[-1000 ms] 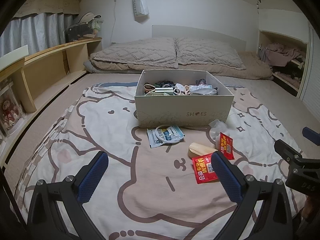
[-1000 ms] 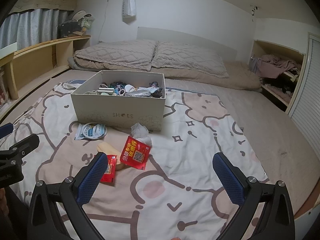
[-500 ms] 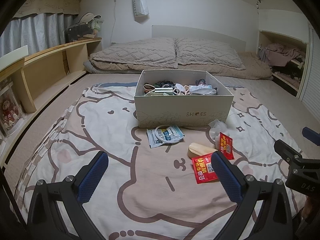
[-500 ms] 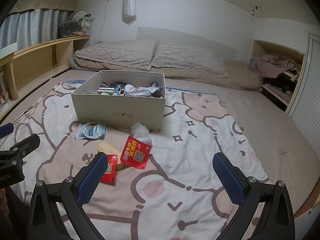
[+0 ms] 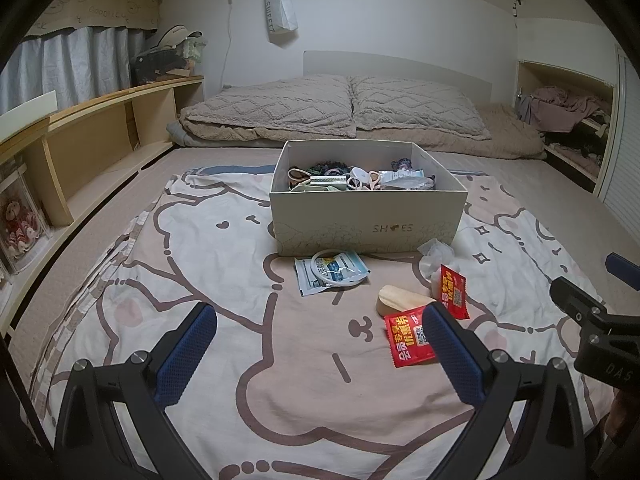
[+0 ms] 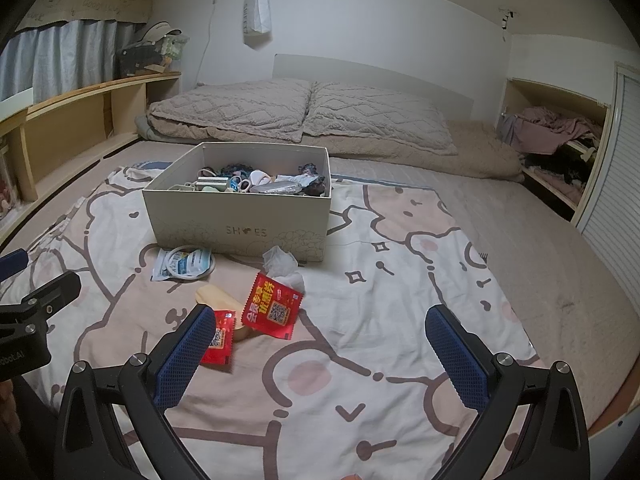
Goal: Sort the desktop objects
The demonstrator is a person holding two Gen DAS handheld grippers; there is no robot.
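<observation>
Nothing has moved; wooden wedge (image 5: 402, 303) lies pointing right, beside red packets (image 5: 408, 340).

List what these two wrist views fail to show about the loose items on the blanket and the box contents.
- Lower red packet: right wrist view, partly behind a gripper finger.
- Wooden piece: both views, near end under the red packets.
- Shoe box contents: both views, front wall hides lower items; too small to identify.
- Blue-white pouch: print too small to read.
- Crumpled wrapper: contents unclear.
</observation>
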